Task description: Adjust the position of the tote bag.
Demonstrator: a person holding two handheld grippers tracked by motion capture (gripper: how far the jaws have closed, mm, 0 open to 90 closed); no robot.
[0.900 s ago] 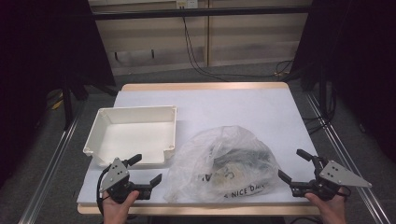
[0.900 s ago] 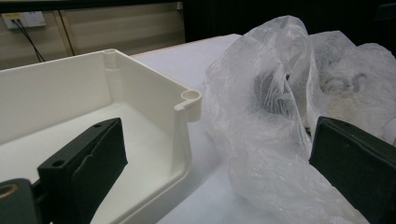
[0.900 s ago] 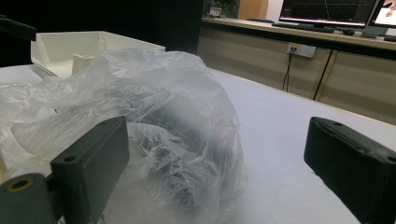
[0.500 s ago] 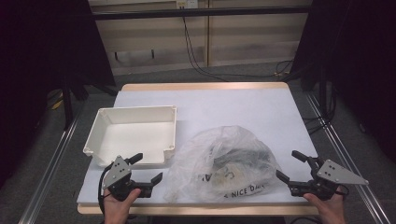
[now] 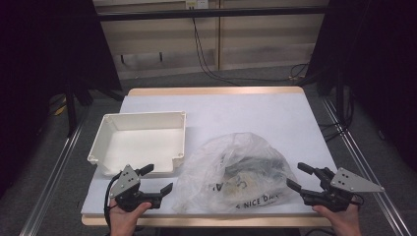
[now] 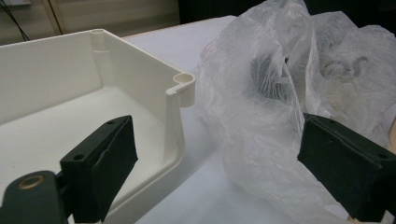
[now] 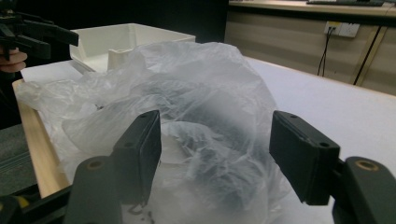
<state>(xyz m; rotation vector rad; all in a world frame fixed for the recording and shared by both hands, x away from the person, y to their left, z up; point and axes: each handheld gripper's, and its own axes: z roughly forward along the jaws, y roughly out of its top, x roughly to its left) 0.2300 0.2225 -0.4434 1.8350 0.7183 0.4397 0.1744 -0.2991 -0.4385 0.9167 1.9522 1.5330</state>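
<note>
A clear plastic bag (image 5: 241,172) lies crumpled on the white tabletop (image 5: 255,113), near the front edge and between the two grippers. Dark and pale contents show dimly through the film, too blurred to identify, and printed lettering is visible on the side of the bag facing the person. A white tray (image 5: 140,140) with raised walls and round corner posts stands just beside the bag, toward the left of the tabletop; its near right corner lies close to the bag's film.

The left gripper (image 5: 155,179), held in the person's left hand (image 5: 125,216), sits at the front left of the tabletop, pointing toward the gap between the tray and the bag. In the left gripper view its jaws stand spread wide, one before the tray's inner floor and wall, the other before the lower folds of the bag; nothing is pinched between them.

The right gripper (image 5: 299,176), held in the person's right hand (image 5: 342,219), sits at the front right, aimed at the bag's right flank. In the right gripper view its jaws stand apart and released, framing the bag's bulging film without pressing on it. A grey three-cornered plate tops each gripper. Cables hang along the wall behind the tabletop.
</note>
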